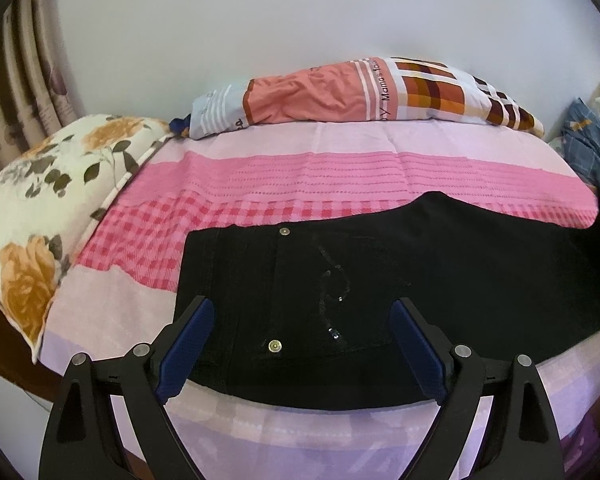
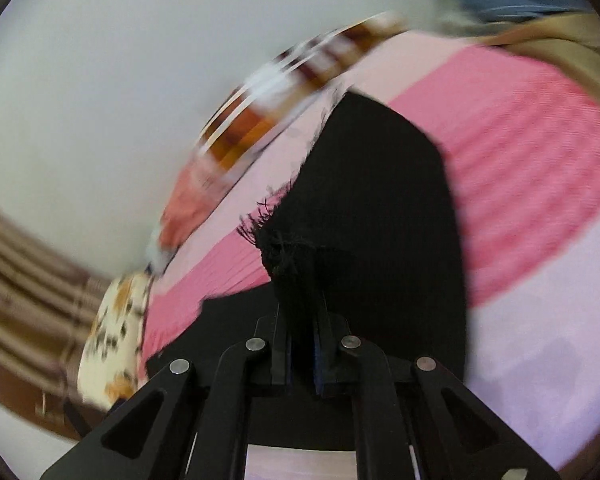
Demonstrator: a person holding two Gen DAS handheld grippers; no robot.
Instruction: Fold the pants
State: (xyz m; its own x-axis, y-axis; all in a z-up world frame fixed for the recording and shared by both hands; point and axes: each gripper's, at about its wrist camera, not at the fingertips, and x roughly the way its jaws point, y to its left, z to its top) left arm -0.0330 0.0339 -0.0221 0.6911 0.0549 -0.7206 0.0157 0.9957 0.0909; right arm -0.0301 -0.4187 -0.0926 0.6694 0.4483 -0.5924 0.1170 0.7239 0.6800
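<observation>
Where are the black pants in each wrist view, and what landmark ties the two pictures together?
Left wrist: the black pants lie flat across the lower middle, waist end between the open left gripper.
Right wrist: the pants fill the centre, frayed hem clamped in the shut right gripper.
Shared landmark: the plaid pillow, top centre in the left view, a blurred streak upper centre in the right.

A home bedroom: pink-sheeted bed (image 1: 340,168), floral pillow (image 1: 48,200), curtains (image 1: 28,92) beside it.
</observation>
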